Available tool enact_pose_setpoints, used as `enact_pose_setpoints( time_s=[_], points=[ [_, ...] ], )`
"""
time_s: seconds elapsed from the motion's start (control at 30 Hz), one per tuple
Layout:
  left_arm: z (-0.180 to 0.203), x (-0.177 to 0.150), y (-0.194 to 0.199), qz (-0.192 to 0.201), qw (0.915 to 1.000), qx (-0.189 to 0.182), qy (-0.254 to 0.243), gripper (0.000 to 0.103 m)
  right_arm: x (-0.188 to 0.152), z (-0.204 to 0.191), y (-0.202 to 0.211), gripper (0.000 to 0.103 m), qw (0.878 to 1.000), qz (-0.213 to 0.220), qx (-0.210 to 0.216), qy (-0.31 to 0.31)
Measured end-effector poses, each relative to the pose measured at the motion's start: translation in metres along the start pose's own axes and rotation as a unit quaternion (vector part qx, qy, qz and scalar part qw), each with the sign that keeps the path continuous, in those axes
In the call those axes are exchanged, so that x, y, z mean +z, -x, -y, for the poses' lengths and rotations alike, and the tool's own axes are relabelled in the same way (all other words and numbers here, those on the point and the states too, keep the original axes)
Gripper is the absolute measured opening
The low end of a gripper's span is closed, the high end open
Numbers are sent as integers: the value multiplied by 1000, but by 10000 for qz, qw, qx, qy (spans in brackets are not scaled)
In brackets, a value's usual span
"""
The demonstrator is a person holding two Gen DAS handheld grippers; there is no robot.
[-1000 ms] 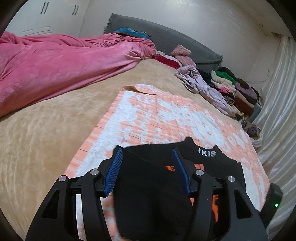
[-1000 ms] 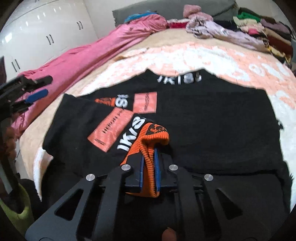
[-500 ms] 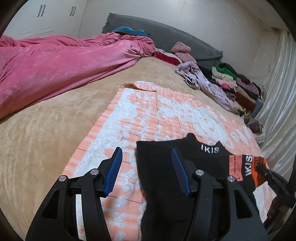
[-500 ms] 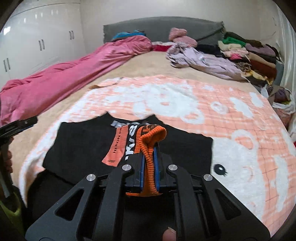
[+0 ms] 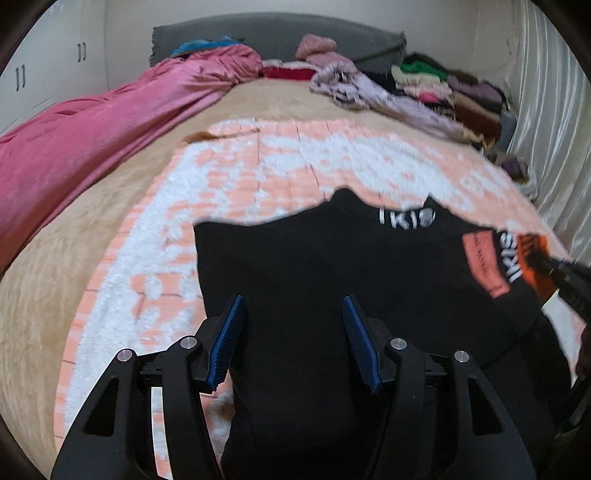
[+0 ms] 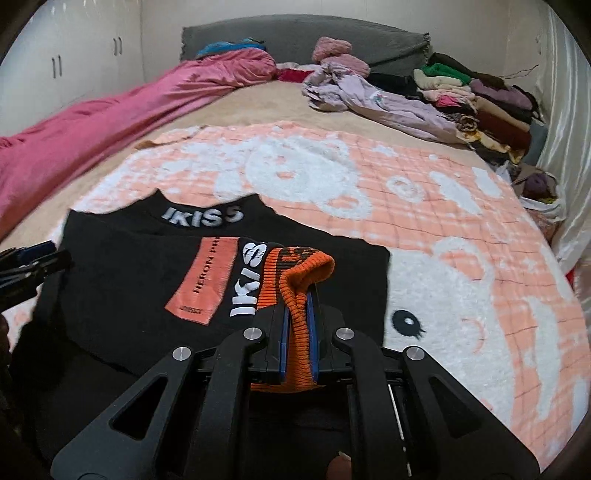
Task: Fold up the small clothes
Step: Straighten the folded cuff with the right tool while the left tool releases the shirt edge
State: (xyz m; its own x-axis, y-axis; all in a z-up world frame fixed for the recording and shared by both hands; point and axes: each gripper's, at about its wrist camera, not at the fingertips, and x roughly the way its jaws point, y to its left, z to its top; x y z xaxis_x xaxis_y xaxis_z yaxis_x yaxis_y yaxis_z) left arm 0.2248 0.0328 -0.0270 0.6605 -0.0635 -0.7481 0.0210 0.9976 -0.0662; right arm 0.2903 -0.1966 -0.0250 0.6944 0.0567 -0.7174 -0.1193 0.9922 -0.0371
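A black sweater (image 6: 129,266) with white "IKISS" lettering and orange patches lies on a pink-and-white blanket (image 6: 461,280). My right gripper (image 6: 298,306) is shut on its orange ribbed cuff (image 6: 306,266), with the sleeve folded across the body. In the left wrist view, my left gripper (image 5: 292,301) hovers open just over the sweater's (image 5: 332,277) black body, and nothing is pinched between its blue pads (image 5: 229,336). The right gripper (image 5: 565,273) shows at the right edge of that view, with the orange cuff (image 5: 532,251) in it. The left gripper (image 6: 33,266) is visible at the left edge of the right wrist view.
The blanket covers a tan bedspread (image 5: 74,258). A pink duvet (image 6: 110,122) runs along the left side. A lilac garment (image 6: 388,99) and stacked clothes (image 6: 480,99) lie at the far right by a grey headboard (image 6: 295,33). A pale curtain (image 5: 554,122) hangs on the right.
The right gripper has drawn back and to the right with the cuff, folding the sleeve across the sweater. The left gripper has swung over the black body and dropped lower.
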Motion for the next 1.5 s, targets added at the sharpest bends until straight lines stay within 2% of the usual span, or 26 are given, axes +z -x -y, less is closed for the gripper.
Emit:
enact_pose_setpoints(
  time_s=[0.17, 0.3, 0.37, 0.53, 0.73, 0.9, 1.1, 1.23, 1.37, 1.5],
  points=[
    [2, -8, -16, -202, 9996, 187, -117, 56, -5, 9, -16, 7, 9995, -270, -15, -146],
    [-1, -8, -16, -220, 9996, 150, -98, 56, -9, 22, -19, 7, 9982, -351, -443, -215],
    [-2, -8, -15, -219, 9997, 123, -64, 56, -10, 34, -15, 7, 9975, -338, -487, -395],
    [-3, -6, -8, -155, 9999, 30, 36, 54, -11, 55, 13, 7, 9966, -36, -102, -815],
    [8, -8, 20, 81, 9998, -191, -82, 54, -9, 15, 30, 8, 9982, 175, 514, -266],
    [26, -18, 19, -62, 9991, -216, -371, 54, -16, -25, 24, 15, 9968, 25, 764, 234],
    [34, -26, 9, -260, 9978, -20, -613, 54, -22, -42, 17, 19, 9957, -100, 807, 445],
    [30, -26, 6, -339, 9978, -80, -557, 58, -27, -39, 7, 19, 9965, -290, 646, 437],
    [26, -27, 4, -398, 9979, -157, -479, 62, -33, -32, -10, 4, 9962, -628, 426, 435],
    [24, -26, 1, -433, 9979, -202, -437, 64, -34, -28, -11, 4, 9959, -683, 461, 367]
  ],
)
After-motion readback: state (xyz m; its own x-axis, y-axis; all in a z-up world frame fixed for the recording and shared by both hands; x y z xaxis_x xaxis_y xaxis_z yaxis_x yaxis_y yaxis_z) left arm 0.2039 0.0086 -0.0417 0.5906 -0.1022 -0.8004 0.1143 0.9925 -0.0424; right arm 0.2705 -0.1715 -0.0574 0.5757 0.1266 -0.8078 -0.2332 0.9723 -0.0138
